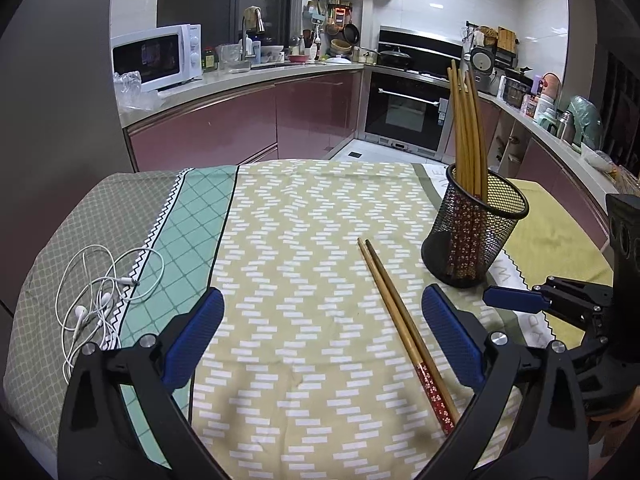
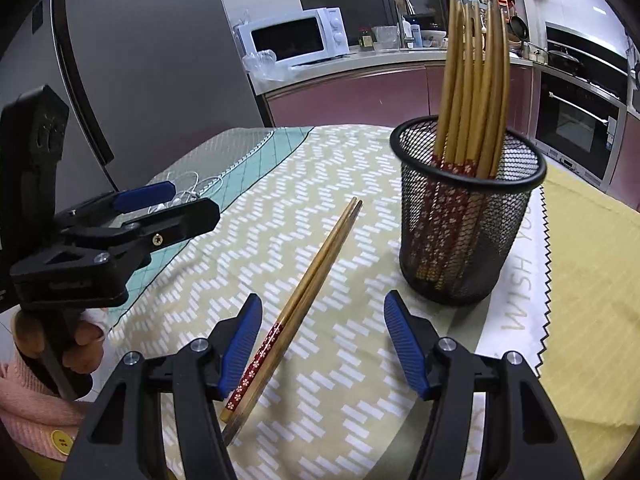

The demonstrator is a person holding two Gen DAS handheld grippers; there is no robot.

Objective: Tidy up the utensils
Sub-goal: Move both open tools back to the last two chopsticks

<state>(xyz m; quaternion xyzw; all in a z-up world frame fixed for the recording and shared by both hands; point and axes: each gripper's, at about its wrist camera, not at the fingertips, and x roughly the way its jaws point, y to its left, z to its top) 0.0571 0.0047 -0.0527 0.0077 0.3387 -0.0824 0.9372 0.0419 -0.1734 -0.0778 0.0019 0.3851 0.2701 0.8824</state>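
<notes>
A pair of wooden chopsticks (image 1: 396,320) with red flowered ends lies side by side on the patterned tablecloth. My left gripper (image 1: 322,300) is open wide just above the cloth, and the pair passes between its fingers, close to the right one, untouched. My right gripper (image 2: 323,300) is open too; the same chopsticks (image 2: 308,292) run between its fingers beside the left pad. A black mesh holder (image 1: 476,232) (image 2: 464,220) stands upright just beyond, with several chopsticks (image 2: 472,80) standing in it. The left gripper (image 2: 192,200) shows at the left edge of the right wrist view.
White earphones (image 1: 100,300) lie tangled on the cloth's left side. A yellow mat (image 2: 592,280) with a zigzag edge lies right of the holder. A hand and pink sleeve (image 2: 36,392) hold the left gripper. Kitchen cabinets, a microwave (image 1: 160,56) and an oven stand behind the table.
</notes>
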